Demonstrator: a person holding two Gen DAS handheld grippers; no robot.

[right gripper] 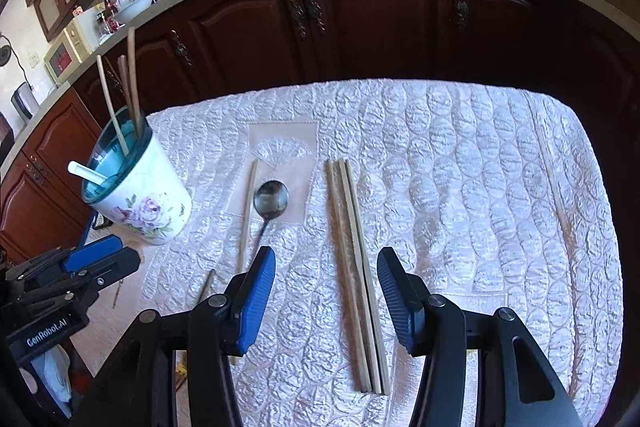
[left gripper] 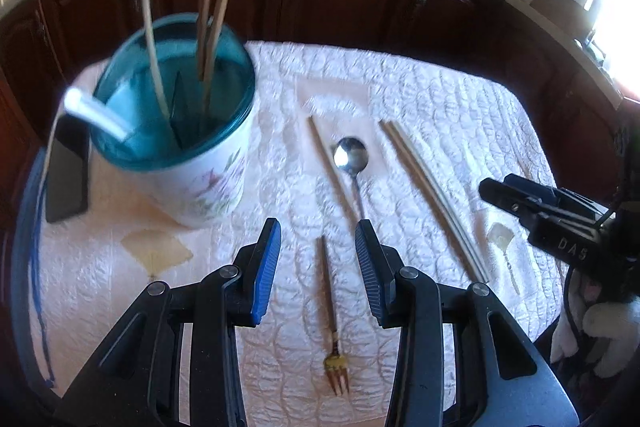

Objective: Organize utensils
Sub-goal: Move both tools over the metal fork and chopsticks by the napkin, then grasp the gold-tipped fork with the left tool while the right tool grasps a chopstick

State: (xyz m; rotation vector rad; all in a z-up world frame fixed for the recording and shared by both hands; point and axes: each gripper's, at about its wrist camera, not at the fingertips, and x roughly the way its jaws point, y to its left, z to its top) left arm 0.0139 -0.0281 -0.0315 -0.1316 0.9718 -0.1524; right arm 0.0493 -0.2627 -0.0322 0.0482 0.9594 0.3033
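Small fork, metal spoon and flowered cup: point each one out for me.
small fork (left gripper: 330, 311): left wrist view, on its handle.
metal spoon (right gripper: 271, 199): right wrist view, on its bowl.
flowered cup (right gripper: 148, 203): right wrist view, on its painted side wall.

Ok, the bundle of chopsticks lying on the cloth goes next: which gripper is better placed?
Right. The right gripper hangs open with the chopstick bundle between its fingers; the left gripper is lined up over the fork.

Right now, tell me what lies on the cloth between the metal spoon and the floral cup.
One loose chopstick lies alone between the spoon and the cup, close beside the spoon; otherwise bare cloth. The right wrist view shows it best.
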